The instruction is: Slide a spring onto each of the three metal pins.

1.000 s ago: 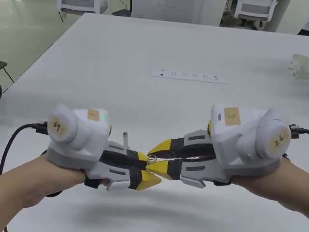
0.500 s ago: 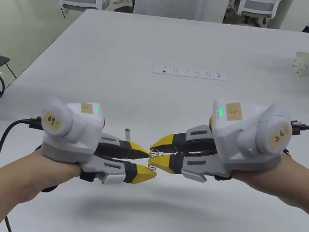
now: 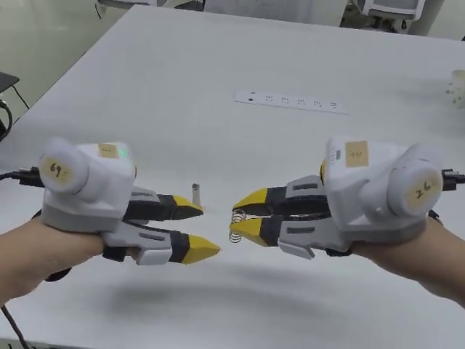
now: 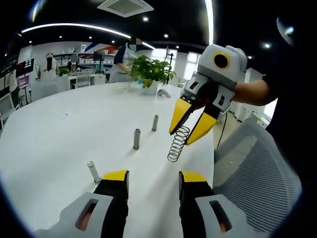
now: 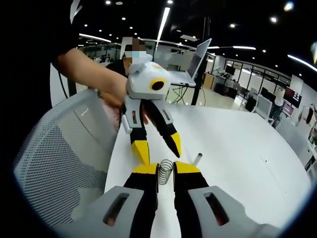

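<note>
Jaws spread wide, the left gripper holds nothing and faces the right gripper, whose yellow jaws are pinching a small wire spring just above the white surface. The grip seems to be on the coils at one end, though the tips hide too much of it to be sure. The rest of the coil hangs free.

The bare pin stands upright on the surface just beyond the left gripper's tips, near the spring but apart from it. In the left gripper view, the middle pin and the far pin each already wear a spring, so I take this for the last of the three.

The spring looks featherlight and soft sideways. A hard squeeze would likely flatten it or flick it out of the jaws (these things love to jump). I would hold it gently by the side wall near the top, keeping the lower opening clear to drop over the pin. The pin is thin and could be knocked askew.
</note>
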`<action>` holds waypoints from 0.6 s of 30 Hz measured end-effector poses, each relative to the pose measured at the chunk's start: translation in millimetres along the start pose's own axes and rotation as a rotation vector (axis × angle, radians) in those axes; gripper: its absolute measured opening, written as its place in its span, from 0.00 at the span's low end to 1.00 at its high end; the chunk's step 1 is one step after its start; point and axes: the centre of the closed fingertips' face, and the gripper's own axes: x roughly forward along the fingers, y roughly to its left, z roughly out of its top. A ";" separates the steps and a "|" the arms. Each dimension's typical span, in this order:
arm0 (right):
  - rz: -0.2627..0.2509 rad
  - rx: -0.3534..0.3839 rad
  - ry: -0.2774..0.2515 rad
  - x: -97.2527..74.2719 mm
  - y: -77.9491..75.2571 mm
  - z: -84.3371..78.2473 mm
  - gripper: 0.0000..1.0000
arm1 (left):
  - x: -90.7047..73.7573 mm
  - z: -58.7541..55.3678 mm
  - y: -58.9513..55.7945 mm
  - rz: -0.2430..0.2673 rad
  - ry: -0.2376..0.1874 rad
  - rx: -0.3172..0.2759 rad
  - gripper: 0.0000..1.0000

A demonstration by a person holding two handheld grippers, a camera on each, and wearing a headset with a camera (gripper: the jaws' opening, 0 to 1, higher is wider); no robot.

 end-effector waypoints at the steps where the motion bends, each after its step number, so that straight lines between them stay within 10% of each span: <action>1: -0.002 -0.004 0.001 -0.1 -0.3 -0.2 0.08 | -1.6 -0.4 1.2 0.005 -0.001 -0.001 0.35; 18: -0.004 -0.012 0.016 1.8 -4.6 -2.6 0.08 | -33.2 -15.1 31.7 0.151 -0.042 -0.055 0.62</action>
